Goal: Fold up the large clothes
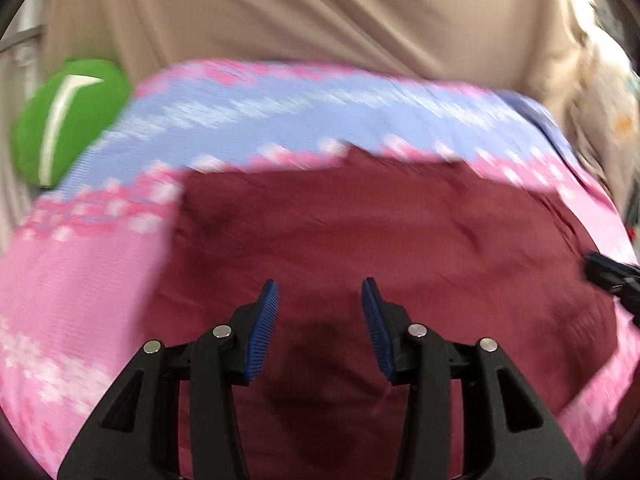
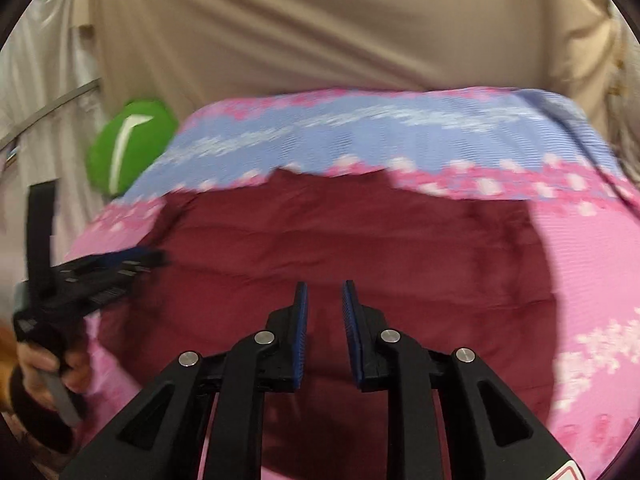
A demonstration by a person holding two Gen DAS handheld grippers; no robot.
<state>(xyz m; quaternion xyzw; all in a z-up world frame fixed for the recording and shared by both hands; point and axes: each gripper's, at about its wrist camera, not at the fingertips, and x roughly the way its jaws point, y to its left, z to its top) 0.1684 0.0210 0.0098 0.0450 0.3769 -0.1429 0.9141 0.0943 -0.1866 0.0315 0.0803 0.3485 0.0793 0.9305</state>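
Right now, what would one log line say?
garment: maroon cloth flat on pink sheet | left gripper open, empty | right gripper open, empty

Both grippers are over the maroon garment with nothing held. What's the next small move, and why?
Probably lower the left gripper and right gripper onto the maroon garment's near edge and pinch it: both jaws stand open and empty, and it lies spread on the pink bedspread.
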